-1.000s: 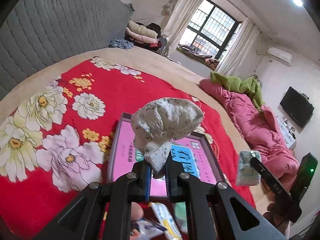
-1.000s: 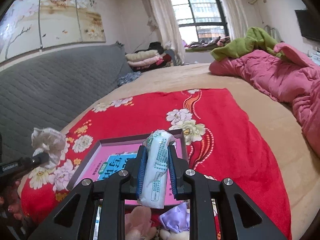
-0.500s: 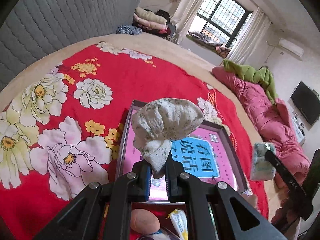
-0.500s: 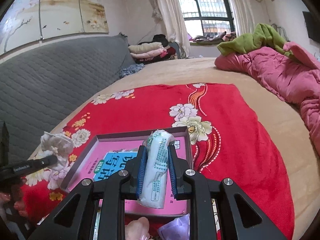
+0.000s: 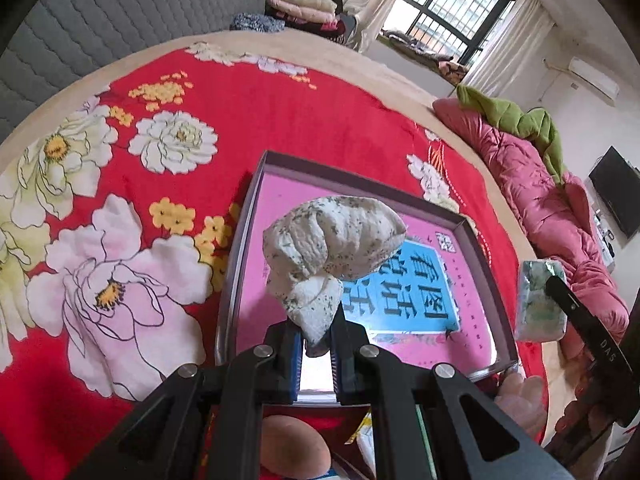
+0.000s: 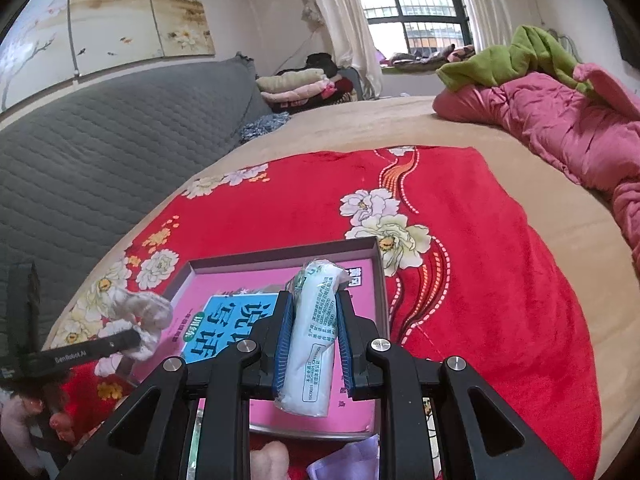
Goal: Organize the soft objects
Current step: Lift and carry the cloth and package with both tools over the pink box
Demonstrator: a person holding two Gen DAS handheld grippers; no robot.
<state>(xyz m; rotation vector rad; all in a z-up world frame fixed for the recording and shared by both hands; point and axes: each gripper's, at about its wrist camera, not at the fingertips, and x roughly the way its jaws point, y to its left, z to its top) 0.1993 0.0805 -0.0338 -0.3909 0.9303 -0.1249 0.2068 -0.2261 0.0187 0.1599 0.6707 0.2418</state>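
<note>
Our left claw [image 5: 316, 340] is pinching a speckled cloth bundle [image 5: 332, 240] by its bottom corner, and the right claw [image 6: 310, 336] is clamped round a plastic-wrapped tissue pack [image 6: 312, 336], both hovering over the pink box lid [image 5: 280, 200] on the bed. Both look feather-light and squishy, so we'd say grabbing mid-body beats a floppy corner. Only the right wrist view shows the printed wrapper up close; the left one gives us leftover bits below the lid.

Both hand-held grippers sit lower and closer over the box [image 5: 236, 280] than before: the left [image 5: 316, 344], with its cloth bundle [image 5: 332, 240], tilts further down; the right [image 6: 312, 320], with its tissue pack [image 6: 312, 332], advances slightly.
</note>
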